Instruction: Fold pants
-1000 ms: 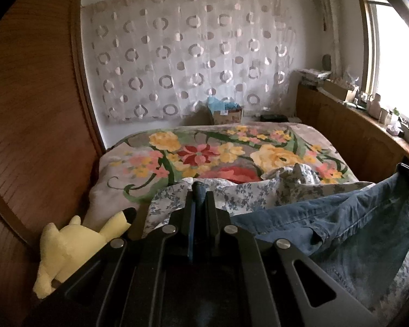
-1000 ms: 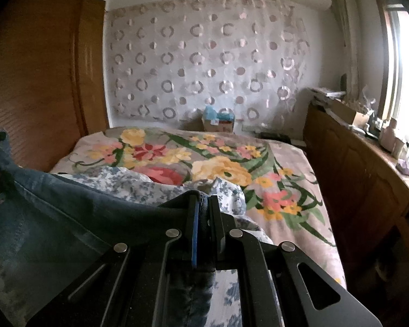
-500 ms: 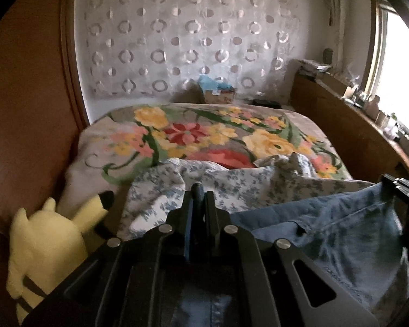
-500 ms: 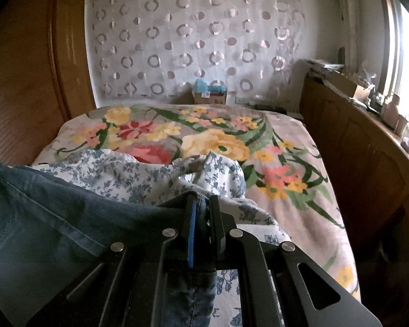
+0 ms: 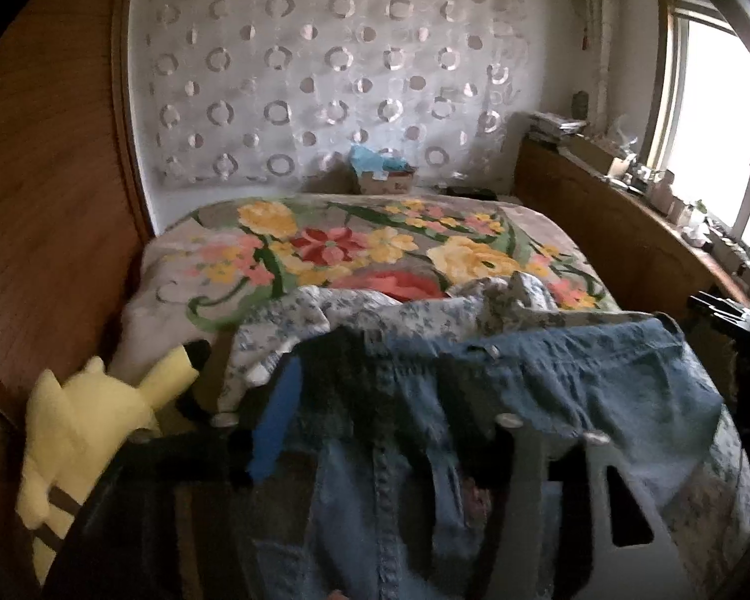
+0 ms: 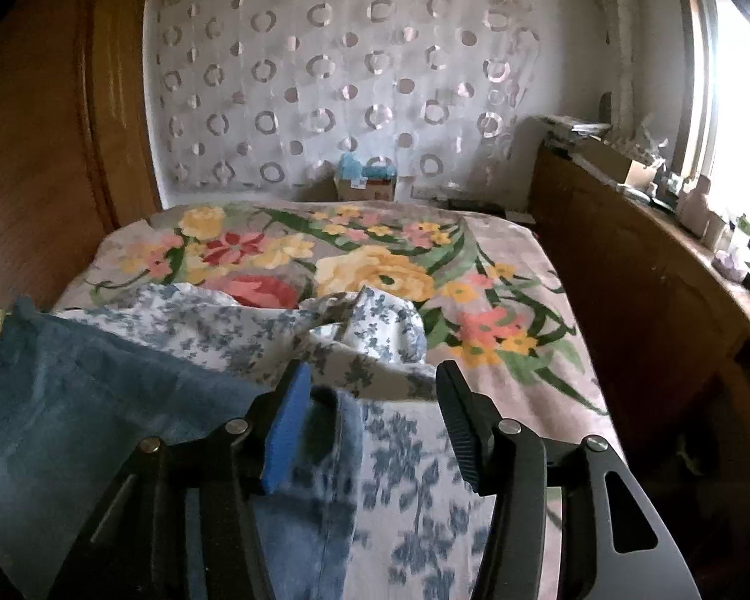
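Note:
The blue denim pants (image 5: 550,390) lie across the near end of the bed, on a blue-flowered white sheet (image 5: 375,315). In the left wrist view my left gripper (image 5: 375,400) is open, its fingers wide apart, with the denim draped over and between them. In the right wrist view the pants (image 6: 100,410) spread to the left. My right gripper (image 6: 370,420) is open; the pants' edge lies loose beside its blue-padded left finger (image 6: 285,430).
A floral bedspread (image 6: 375,270) covers the bed. A yellow plush toy (image 5: 85,430) lies at the left bed edge by the wooden wall (image 5: 40,200). A wooden ledge with clutter (image 6: 640,230) runs along the right under the window. A cardboard box (image 5: 385,177) stands at the far end.
Both grippers have opened and let go of the pants, which dropped onto the bed. Both grippers have moved lower and nearer the bed.

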`<state>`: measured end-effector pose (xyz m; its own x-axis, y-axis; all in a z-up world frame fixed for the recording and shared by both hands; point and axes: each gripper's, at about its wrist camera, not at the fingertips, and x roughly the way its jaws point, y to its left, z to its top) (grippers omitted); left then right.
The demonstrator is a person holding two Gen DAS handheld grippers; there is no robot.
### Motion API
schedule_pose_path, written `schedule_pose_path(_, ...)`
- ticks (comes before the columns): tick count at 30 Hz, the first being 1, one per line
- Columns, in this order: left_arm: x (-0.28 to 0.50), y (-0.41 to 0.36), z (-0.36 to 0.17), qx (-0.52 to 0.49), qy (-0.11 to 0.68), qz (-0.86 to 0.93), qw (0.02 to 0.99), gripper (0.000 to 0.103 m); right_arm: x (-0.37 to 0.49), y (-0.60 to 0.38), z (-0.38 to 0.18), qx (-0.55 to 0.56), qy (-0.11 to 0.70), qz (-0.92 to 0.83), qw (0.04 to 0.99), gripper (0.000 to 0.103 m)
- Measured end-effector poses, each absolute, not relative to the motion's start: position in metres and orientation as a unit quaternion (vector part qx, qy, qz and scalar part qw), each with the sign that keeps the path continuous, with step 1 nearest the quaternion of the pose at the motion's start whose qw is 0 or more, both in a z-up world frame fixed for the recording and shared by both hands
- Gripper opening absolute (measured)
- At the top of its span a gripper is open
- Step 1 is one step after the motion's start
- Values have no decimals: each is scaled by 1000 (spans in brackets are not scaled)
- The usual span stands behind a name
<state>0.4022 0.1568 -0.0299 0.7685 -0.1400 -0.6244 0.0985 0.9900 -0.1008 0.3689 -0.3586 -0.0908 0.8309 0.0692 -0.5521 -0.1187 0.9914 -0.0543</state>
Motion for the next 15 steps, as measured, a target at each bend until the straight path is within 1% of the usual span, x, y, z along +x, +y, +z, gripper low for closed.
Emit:
schedule_pose_path(1, 396, 156, -34, -33, 338, -68, 938, 72, 359, -359, -91, -40, 287, 56, 955, 55)
schedule_pose_path(3, 386, 155, -41, -35, 340, -70, 937, 75, 340, -363, -93, -35, 288, 59, 955, 56)
schedule_pose_path(9, 368, 142, -66, -26, 368, -74, 927, 75, 315, -373, -99, -52, 304, 90, 947, 56)
schedule_pose_path(15, 353, 130, -78, -25, 374, -83, 923, 75, 358, -386, -105, -37, 353, 115, 928, 56)
